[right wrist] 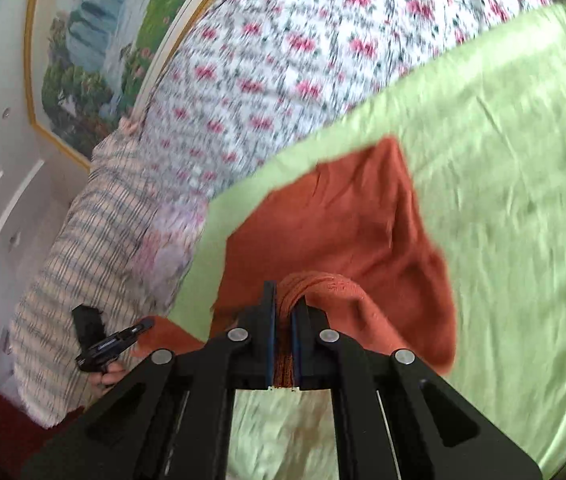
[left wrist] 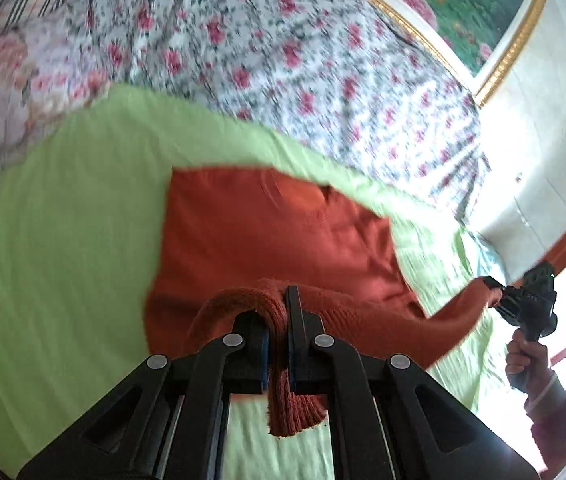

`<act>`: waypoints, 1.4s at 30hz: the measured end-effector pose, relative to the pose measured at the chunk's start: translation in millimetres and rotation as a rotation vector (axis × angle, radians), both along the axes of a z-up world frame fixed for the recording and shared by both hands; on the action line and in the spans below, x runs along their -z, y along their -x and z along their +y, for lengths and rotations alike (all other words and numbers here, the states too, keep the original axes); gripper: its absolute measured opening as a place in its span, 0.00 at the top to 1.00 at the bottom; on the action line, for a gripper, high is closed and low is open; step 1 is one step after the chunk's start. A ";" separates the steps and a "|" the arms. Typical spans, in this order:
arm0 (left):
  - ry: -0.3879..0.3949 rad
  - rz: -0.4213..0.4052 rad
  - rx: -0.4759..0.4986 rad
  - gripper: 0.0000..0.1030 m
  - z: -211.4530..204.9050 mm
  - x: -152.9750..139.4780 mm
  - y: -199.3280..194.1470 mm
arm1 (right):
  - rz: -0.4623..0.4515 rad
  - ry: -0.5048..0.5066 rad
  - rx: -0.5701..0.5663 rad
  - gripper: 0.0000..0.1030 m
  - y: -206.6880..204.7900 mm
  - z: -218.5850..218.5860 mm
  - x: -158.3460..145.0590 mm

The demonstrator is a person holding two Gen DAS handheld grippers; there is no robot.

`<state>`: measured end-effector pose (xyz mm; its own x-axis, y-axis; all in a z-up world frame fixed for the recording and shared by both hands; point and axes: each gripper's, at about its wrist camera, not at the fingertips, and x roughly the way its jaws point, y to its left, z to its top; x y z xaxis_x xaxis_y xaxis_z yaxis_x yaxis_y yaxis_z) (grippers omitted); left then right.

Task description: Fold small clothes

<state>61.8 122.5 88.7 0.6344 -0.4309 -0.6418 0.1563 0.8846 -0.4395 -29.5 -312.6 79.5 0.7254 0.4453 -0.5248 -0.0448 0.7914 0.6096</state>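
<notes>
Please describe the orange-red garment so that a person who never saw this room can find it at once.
Look at the bed with the floral quilt; a light green sheet is spread over its near part. The orange-red knit sweater lies on this sheet, its ribbed edge pinched by the left gripper and right gripper. It is the only plain red-orange thing there.

a home bedroom: floral quilt over a bed, striped pillow, gold-framed landscape painting on the wall.

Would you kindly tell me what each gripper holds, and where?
Both hold the rust-orange knitted sweater: left gripper and right gripper each pinch a bunched ribbed edge.
</notes>
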 end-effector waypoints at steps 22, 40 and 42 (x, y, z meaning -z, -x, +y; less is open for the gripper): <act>-0.038 0.272 -0.184 0.86 8.2 126.6 -208.9 | 0.211 0.061 0.081 0.88 -215.7 -54.2 91.7; -0.196 0.274 0.027 0.35 -103.0 141.0 -147.6 | 0.252 0.429 -0.255 0.49 -162.2 56.8 104.3; -0.229 0.253 0.015 0.35 -100.8 137.1 -170.9 | 0.251 0.471 -0.259 0.50 -178.7 58.5 108.1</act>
